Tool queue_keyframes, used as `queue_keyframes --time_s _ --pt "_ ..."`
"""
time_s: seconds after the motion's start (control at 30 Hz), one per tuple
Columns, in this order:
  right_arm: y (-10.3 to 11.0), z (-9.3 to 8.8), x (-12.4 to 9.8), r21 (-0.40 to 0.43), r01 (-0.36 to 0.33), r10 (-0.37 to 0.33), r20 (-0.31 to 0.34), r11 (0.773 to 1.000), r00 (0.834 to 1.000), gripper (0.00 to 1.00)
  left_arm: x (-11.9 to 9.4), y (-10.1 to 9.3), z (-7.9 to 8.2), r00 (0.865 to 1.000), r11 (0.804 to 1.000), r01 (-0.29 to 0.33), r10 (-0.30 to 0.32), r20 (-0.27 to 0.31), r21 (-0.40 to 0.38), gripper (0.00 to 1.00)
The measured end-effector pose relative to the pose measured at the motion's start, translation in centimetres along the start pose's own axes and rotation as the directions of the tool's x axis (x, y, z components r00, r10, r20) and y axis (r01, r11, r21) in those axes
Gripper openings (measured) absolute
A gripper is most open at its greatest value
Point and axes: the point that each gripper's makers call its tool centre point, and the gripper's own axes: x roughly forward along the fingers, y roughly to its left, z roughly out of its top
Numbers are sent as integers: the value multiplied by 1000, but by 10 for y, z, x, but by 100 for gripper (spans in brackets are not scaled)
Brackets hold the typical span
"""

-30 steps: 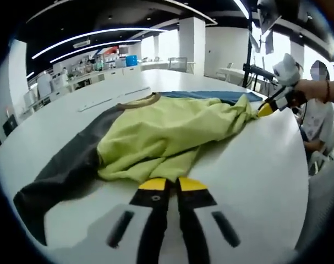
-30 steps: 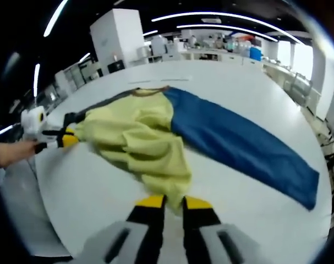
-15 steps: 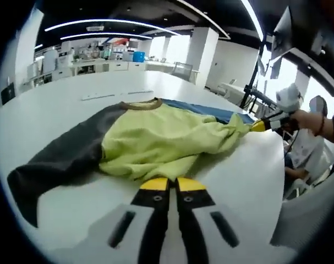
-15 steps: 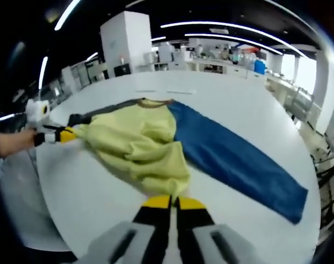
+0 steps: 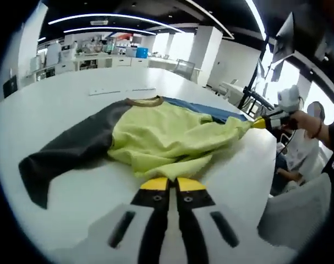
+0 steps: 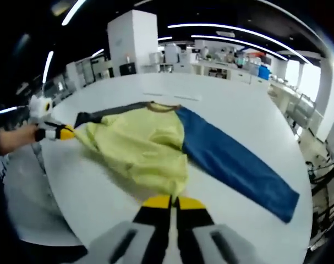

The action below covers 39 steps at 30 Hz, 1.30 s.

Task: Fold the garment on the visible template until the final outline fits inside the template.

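In the left gripper view, your left gripper (image 5: 167, 184) pinches the shirt (image 5: 167, 137) hem, jaws closed tight. The shirt lies spread on the white table (image 5: 62, 88). You see the gray sleeve (image 5: 62, 154) well here. No fold is done yet, I think.

In the right gripper view, your right gripper (image 6: 168, 202) pinches the other hem corner, jaws closed too. Here the blue sleeve (image 6: 233, 165) shows in full. I can't spot a template.

I log: white table (image 5: 56, 93) underfoot; white square pillar (image 5: 203, 50); far lab benches (image 6: 222, 65); blue bin (image 5: 142, 53); curved ceiling light strips (image 6: 238, 37).
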Motion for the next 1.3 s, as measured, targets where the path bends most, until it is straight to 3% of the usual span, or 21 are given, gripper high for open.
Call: queue_keyframes --time_s 0.13,0.2,0.4,0.73,1.1,1.3 --pt "3 -4 -6 -16 16 -16 -13 1000 1000 0 -11 3 -11 998 998 -35 38 -53 57 1" --pt "8 -7 -9 -23 11 -11 -18 1000 1000 0 -14 0 -13 998 998 -29 32 -52 63 1" --pt "20 -27 -12 6 -4 5 -73 1000 997 0 -29 -4 -23 997 999 -24 26 -71 28 1" --pt "39 -49 -17 37 -37 41 -90 999 995 0 -47 -3 -48 993 999 -44 41 -107 -25 1" --pt "51 -66 -24 69 -41 50 -130 997 990 0 -57 0 -56 992 993 -48 34 -118 -112 1" --pt "54 -70 -30 80 -36 47 -138 996 989 0 -64 -3 -61 991 991 -49 33 -133 -121 1"
